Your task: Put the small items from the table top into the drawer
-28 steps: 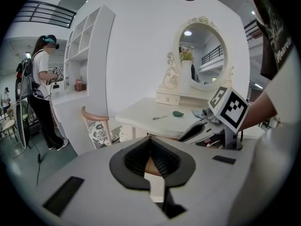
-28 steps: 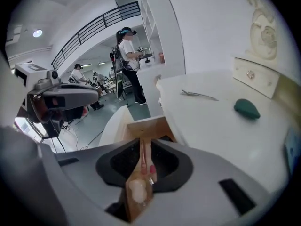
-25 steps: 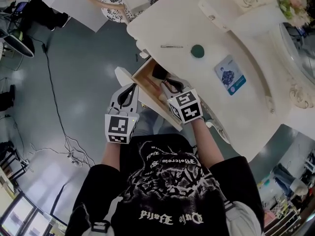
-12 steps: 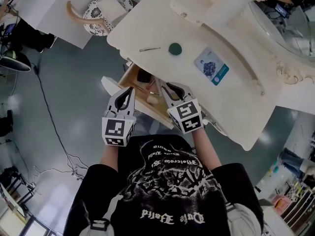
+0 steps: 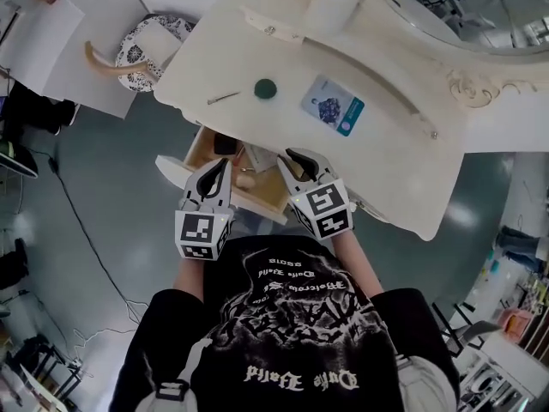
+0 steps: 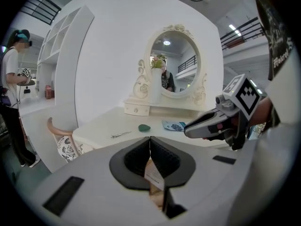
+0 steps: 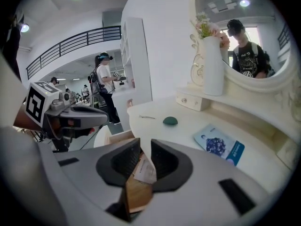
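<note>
The green pebble-shaped item [image 5: 265,88], thin metal hairpin [image 5: 223,98] and blue-and-white packet [image 5: 332,112] lie on the dressing table [image 5: 412,170], just beyond both tongs. The open drawer [image 5: 199,149] sits under their tips. The left gripper [image 5: 221,166] is pressed closed and empty; the right gripper [image 5: 292,157] stands a slit apart, gripping nothing.

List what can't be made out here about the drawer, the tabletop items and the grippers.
- Drawer contents: in the head view the left gripper and right gripper cover part, and the rest is too small to name.
- Thin metal item: too small in every view to identify.
- Blue card: print too small to read.
- White paper: right gripper view, seen through the jaw gap; its depth is unclear.
</note>
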`<action>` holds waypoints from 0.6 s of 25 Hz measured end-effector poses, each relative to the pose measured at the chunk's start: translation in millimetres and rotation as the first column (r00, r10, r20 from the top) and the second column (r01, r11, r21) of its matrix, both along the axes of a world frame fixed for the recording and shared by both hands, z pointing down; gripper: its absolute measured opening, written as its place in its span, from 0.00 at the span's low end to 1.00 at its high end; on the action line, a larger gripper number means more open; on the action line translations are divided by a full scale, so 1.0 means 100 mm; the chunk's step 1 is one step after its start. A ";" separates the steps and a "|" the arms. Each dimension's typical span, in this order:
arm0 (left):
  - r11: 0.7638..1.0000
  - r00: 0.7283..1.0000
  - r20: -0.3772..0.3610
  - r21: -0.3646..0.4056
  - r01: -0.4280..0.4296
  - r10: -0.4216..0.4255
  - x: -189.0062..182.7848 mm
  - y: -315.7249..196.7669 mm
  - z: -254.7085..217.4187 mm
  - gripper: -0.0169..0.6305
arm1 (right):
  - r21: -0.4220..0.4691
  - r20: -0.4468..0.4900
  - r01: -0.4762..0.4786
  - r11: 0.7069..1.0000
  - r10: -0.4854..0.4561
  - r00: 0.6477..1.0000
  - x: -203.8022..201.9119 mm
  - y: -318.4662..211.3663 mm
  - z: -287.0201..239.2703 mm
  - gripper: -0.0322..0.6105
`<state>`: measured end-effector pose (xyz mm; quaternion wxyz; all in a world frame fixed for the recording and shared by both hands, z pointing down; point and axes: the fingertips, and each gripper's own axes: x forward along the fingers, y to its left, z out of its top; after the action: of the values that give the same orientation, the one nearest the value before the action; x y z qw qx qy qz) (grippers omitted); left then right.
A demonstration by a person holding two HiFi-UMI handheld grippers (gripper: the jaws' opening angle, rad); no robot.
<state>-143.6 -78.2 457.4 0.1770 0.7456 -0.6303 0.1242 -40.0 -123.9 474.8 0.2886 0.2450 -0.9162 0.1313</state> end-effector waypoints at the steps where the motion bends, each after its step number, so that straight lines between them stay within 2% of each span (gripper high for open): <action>1: 1.000 1.000 -0.001 0.004 -0.009 0.009 0.04 -0.03 -0.01 0.05 | 0.004 0.000 -0.008 1.000 0.008 1.000 0.04 0.00 -0.01 0.17; 15: 0.993 0.993 0.001 0.031 -0.115 0.115 0.49 -0.25 -0.09 0.05 | 0.044 0.021 -0.149 0.988 0.148 0.989 0.60 -0.08 -0.08 0.14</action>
<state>-94.8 -103.3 448.5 0.1580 0.7833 -0.5882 0.1242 20.0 -131.7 466.9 0.2641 0.3180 -0.9007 0.1336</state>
